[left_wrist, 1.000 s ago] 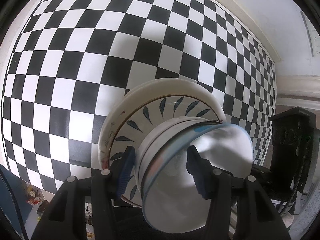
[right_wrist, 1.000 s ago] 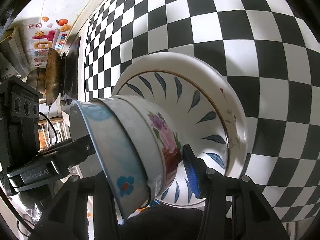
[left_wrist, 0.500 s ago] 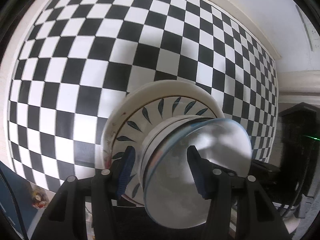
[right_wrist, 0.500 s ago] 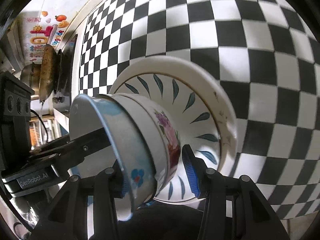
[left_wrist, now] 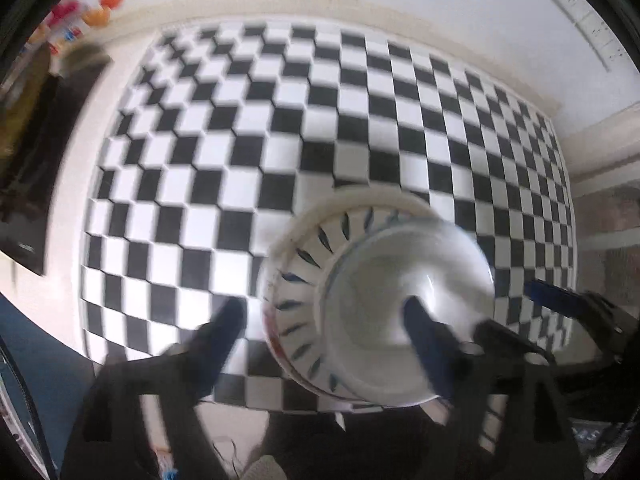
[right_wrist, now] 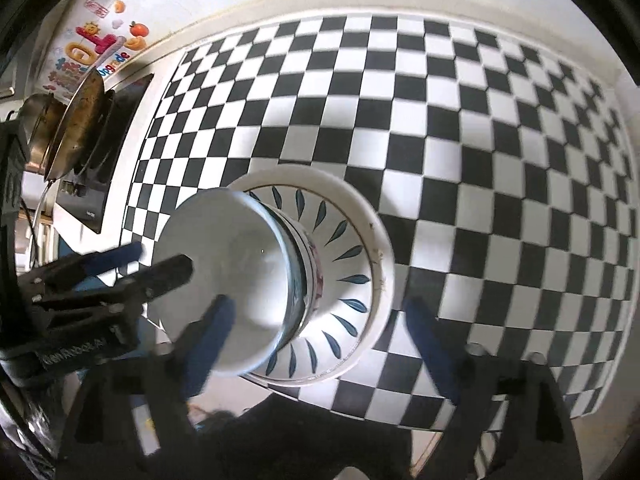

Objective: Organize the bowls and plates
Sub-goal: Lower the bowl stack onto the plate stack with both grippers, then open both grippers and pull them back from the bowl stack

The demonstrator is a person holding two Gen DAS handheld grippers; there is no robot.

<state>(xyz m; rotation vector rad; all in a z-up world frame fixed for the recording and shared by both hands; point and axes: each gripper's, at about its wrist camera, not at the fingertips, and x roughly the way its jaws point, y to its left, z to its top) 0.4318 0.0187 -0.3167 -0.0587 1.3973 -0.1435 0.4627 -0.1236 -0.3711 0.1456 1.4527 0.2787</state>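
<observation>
Both grippers, L (left_wrist: 326, 330) & R (right_wrist: 320, 324), opening, fingers apart, gripping nothing (bowls (right_wrist: 240, 276) between them), stacked on plate (right_wrist: 352, 248), checkered tabletop (right_wrist: 480, 160).

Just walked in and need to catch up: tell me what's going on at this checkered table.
A person works a gripper in each hand above a stack: bowls nested on a leaf-patterned plate on the checkered table. The left gripper and right gripper are both opening, their fingers clear of the bowls' walls. The stack sits on the table near its front edge; nothing is held.
</observation>
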